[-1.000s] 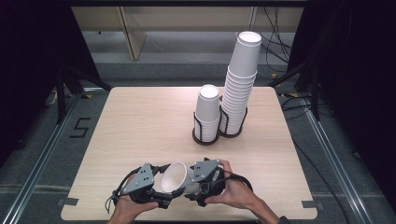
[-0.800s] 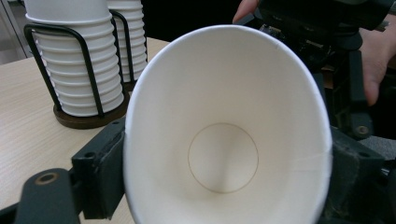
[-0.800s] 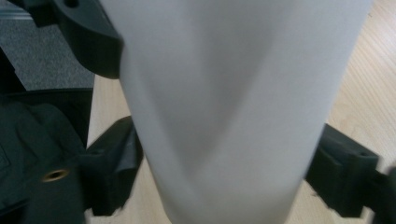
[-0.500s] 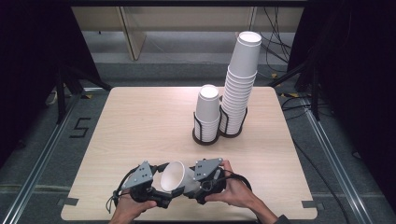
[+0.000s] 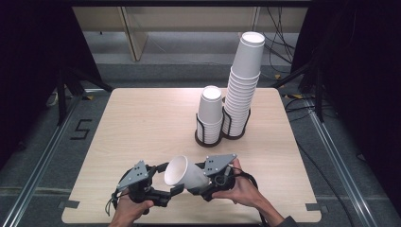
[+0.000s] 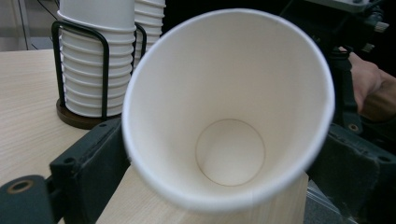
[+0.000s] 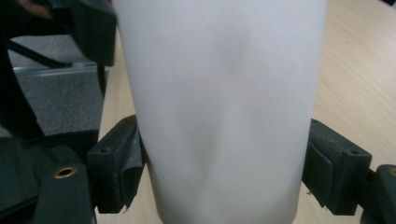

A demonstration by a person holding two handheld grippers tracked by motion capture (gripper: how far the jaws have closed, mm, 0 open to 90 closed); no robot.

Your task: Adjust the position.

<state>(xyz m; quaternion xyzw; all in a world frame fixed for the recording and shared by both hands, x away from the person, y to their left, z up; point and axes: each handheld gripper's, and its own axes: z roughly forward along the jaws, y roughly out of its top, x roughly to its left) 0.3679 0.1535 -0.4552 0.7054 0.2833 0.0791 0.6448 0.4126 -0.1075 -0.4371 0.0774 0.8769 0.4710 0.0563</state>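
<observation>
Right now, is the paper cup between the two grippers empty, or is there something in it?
Empty. The left gripper view looks straight into the paper cup and shows its bare white round bottom. It lies tipped sideways above the table.

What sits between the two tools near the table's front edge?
A white paper cup, tipped on its side, mouth toward the left tool. The right tool clamps its body, as the high view and right gripper view show.

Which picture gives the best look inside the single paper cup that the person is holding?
The left gripper view: the cup opens straight at that camera, so its whole rim, inner wall and round bottom show, and nothing lies in it. The high view shows the cup tipped on its side, mouth turned left. The right gripper view shows its plain outer wall, with the right tongs clamped on it.
</observation>
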